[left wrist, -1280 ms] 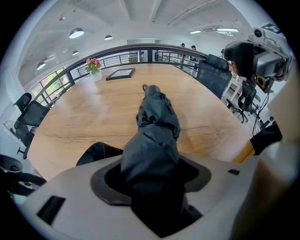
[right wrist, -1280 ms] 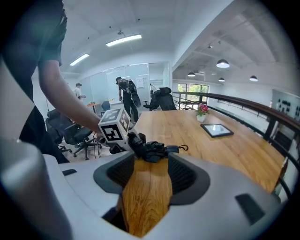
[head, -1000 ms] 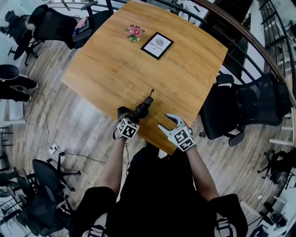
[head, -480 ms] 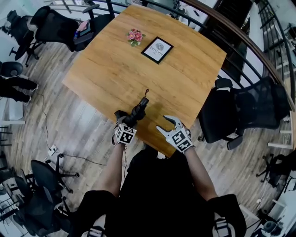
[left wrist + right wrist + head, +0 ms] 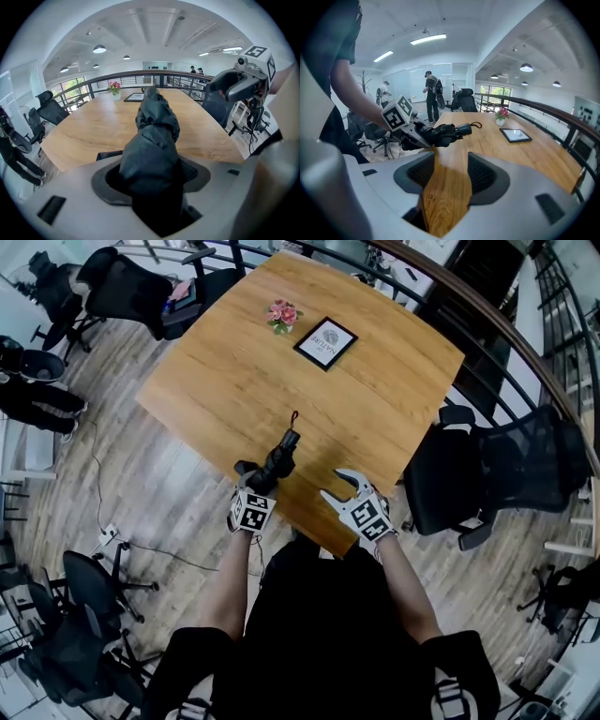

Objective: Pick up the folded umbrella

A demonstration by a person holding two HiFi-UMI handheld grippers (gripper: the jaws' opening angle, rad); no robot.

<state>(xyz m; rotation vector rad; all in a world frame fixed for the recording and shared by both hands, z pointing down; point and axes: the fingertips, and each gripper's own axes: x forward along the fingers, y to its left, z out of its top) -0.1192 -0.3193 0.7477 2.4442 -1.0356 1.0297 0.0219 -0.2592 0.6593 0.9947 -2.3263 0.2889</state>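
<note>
Along the 6 o'clock edge of the counter [image 5: 375, 390], your left hand-held gripper [image 5: 265, 476] clamps the folded umbrella [image 5: 280, 454], its strap end pointing to 12 o'clock. At its 3 o'clock, your right hand-held gripper [image 5: 341, 487] stands wide apart, only bare wood showing between its jaws.

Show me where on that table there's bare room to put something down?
The table is bare between the folded umbrella and the flowers and framed picture at the far end, and along its right side by the black chair. The near edge is crowded: the left gripper clamps the umbrella there, the open right gripper beside it.
</note>
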